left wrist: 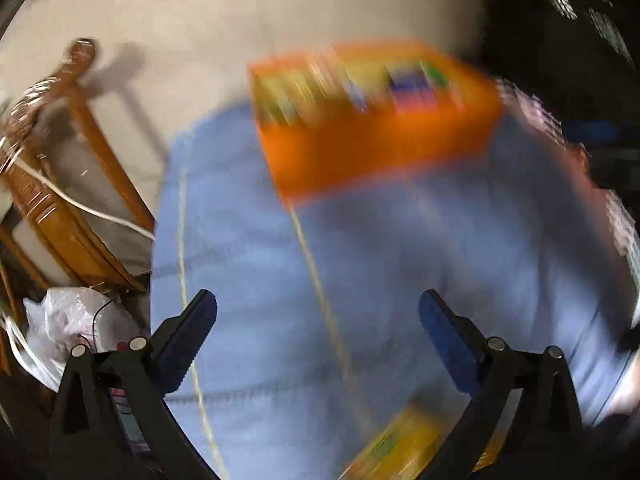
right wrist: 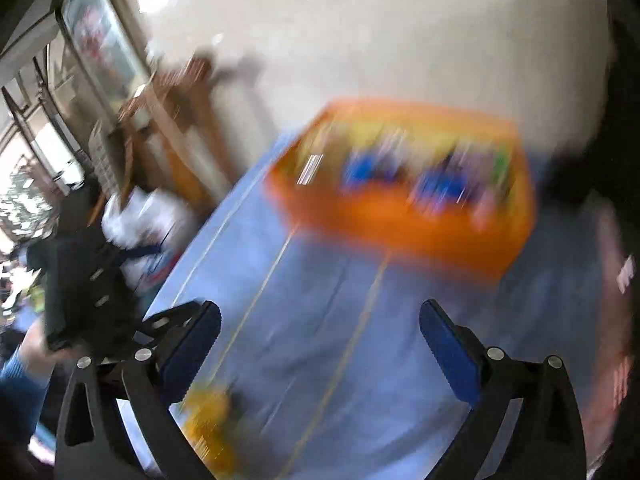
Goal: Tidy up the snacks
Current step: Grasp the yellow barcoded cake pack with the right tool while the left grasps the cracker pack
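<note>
Nearest in each view is a claw spread wide with nothing between its blue pads: the left claw [left wrist: 318, 312] and the right claw [right wrist: 320, 322], both pointing down at a blue cloth [left wrist: 248, 240] over the surface. Just below and right of the left claw's midline lies a yellow pack [left wrist: 404, 448], blurred, partly behind its right finger; a yellow pack [right wrist: 210, 416] also shows just inside the right claw's left finger, and it is probably the same one, though the blur leaves that unsure. Well ahead of both claws stands the orange bin [left wrist: 376, 148], already holding bright packets whose kinds cannot be read. The step in hand looks like reaching for the loose pack to move it into the bin. To do it well, slow down so the view settles, let one claw take it while the other keeps clear, straddle the pack squarely, and close gently so the wrapper is pinched, not crushed. Beyond the cloth's left edge stand a wooden chair [left wrist: 80, 184] and a white bag [left wrist: 76, 320], away from the work.
</note>
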`<action>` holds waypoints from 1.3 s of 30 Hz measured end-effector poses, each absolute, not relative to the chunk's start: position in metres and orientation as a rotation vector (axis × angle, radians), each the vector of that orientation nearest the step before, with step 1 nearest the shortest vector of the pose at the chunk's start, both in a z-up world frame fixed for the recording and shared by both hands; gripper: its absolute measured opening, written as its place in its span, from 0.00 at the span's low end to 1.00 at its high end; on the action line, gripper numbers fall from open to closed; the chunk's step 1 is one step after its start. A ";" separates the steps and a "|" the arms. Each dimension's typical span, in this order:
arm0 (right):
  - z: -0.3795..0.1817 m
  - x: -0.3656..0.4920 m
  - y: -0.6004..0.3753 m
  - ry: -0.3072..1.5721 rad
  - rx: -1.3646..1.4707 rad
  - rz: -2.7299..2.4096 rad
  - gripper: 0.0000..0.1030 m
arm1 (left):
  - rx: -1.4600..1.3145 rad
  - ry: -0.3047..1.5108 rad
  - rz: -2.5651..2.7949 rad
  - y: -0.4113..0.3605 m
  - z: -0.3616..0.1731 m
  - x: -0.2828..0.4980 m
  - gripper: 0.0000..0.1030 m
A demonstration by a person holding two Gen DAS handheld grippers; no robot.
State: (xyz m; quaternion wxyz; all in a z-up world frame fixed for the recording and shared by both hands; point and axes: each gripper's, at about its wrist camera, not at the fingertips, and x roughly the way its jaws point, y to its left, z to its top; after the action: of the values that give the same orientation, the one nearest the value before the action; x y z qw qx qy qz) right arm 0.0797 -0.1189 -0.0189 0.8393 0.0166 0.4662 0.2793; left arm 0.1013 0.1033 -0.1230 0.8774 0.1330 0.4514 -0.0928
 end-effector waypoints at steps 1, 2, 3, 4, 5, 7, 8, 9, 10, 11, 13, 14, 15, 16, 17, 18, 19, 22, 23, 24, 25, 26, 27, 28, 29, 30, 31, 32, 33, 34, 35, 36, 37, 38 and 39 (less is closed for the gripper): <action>-0.041 0.057 -0.108 1.025 0.036 0.642 0.97 | 0.318 0.965 -0.218 0.103 -0.137 0.093 0.96; -0.058 0.039 -0.097 1.060 0.017 0.706 0.97 | 0.346 0.988 -0.261 0.102 -0.153 0.085 0.96; -0.073 0.023 -0.086 1.092 -0.020 0.764 0.97 | 0.365 1.031 -0.312 0.103 -0.172 0.077 0.96; -0.090 0.002 -0.069 1.121 -0.108 0.803 0.97 | 0.368 1.059 -0.342 0.105 -0.182 0.073 0.96; -0.102 -0.015 -0.054 1.120 -0.209 0.814 0.96 | 0.353 1.076 -0.395 0.106 -0.192 0.069 0.96; -0.115 -0.041 -0.029 1.061 -0.349 0.836 0.96 | 0.315 1.080 -0.489 0.111 -0.207 0.062 0.96; -0.120 -0.053 -0.018 1.043 -0.364 0.885 0.96 | 0.293 1.074 -0.532 0.113 -0.213 0.061 0.96; -0.124 -0.059 -0.011 1.040 -0.368 0.911 0.96 | 0.264 1.062 -0.563 0.116 -0.215 0.061 0.96; -0.131 -0.067 -0.001 1.042 -0.369 0.936 0.96 | 0.231 1.064 -0.586 0.119 -0.218 0.063 0.96; -0.137 -0.072 0.006 1.055 -0.370 0.954 0.96 | 0.195 1.066 -0.602 0.122 -0.220 0.066 0.96; -0.144 -0.077 0.014 1.070 -0.357 0.981 0.96 | 0.164 1.068 -0.635 0.122 -0.222 0.070 0.96; -0.144 -0.080 0.016 1.072 -0.340 0.995 0.96 | 0.179 1.071 -0.637 0.120 -0.223 0.070 0.96; -0.145 -0.083 0.017 1.070 -0.321 1.005 0.96 | 0.207 1.050 -0.653 0.119 -0.224 0.069 0.96; -0.146 -0.085 0.017 1.068 -0.316 1.004 0.96 | 0.221 1.034 -0.666 0.114 -0.224 0.066 0.96; -0.151 -0.087 0.018 1.066 -0.327 0.988 0.96 | 0.226 1.028 -0.685 0.112 -0.225 0.067 0.96; -0.158 -0.089 0.021 1.074 -0.350 0.955 0.88 | 0.222 1.034 -0.692 0.112 -0.225 0.069 0.96; -0.168 -0.086 0.026 1.114 -0.406 0.874 0.73 | 0.220 1.039 -0.688 0.107 -0.224 0.069 0.96; -0.173 -0.082 0.027 1.121 -0.427 0.754 0.42 | 0.192 1.025 -0.634 0.106 -0.224 0.064 0.96; -0.173 -0.079 0.024 1.143 -0.392 0.724 0.40 | 0.170 1.029 -0.587 0.106 -0.224 0.060 0.95; -0.174 -0.076 0.021 1.173 -0.347 0.697 0.39 | 0.160 1.028 -0.573 0.105 -0.222 0.052 0.89; -0.175 -0.074 0.018 1.189 -0.322 0.680 0.39 | 0.151 1.034 -0.615 0.100 -0.219 0.042 0.68; -0.175 -0.072 0.015 1.208 -0.301 0.661 0.38 | 0.205 1.046 -0.625 0.089 -0.218 0.032 0.49; -0.176 -0.072 0.012 1.242 -0.282 0.637 0.37 | 0.340 1.007 -0.544 0.076 -0.220 0.020 0.40; -0.177 -0.072 0.011 1.258 -0.275 0.629 0.37 | 0.364 0.984 -0.529 0.070 -0.220 0.014 0.28; -0.174 -0.073 0.008 1.259 -0.254 0.620 0.37 | 0.332 0.995 -0.521 0.069 -0.219 0.015 0.23; -0.173 -0.075 0.004 1.267 -0.237 0.618 0.37 | 0.266 1.016 -0.482 0.073 -0.218 0.019 0.19; -0.171 -0.076 -0.001 1.274 -0.223 0.608 0.37 | 0.226 1.029 -0.466 0.076 -0.217 0.022 0.17; -0.169 -0.076 -0.006 1.274 -0.206 0.593 0.37 | 0.189 1.041 -0.464 0.078 -0.216 0.025 0.17; -0.169 -0.075 -0.010 1.276 -0.193 0.580 0.37 | 0.173 1.050 -0.461 0.079 -0.216 0.026 0.17; -0.168 -0.071 -0.017 1.277 -0.170 0.556 0.37 | 0.177 1.055 -0.457 0.078 -0.215 0.026 0.17; -0.168 -0.069 -0.022 1.275 -0.151 0.538 0.37 | 0.178 1.061 -0.451 0.077 -0.215 0.026 0.17; -0.166 -0.066 -0.027 1.277 -0.122 0.521 0.37 | 0.166 1.070 -0.446 0.076 -0.214 0.026 0.17; -0.164 -0.063 -0.032 1.274 -0.091 0.511 0.37 | 0.131 1.082 -0.447 0.078 -0.212 0.028 0.17; -0.161 -0.061 -0.041 1.268 -0.069 0.504 0.37 | 0.104 1.082 -0.443 0.080 -0.210 0.029 0.17; -0.158 -0.060 -0.045 1.259 -0.051 0.496 0.37 | 0.074 1.076 -0.434 0.082 -0.204 0.031 0.17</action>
State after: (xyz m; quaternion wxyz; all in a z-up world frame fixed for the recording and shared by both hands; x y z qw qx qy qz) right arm -0.0596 -0.0451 -0.1575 0.7795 -0.0237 0.5824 0.2297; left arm 0.0305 0.0821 -0.2039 0.8356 0.0349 0.5084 -0.2051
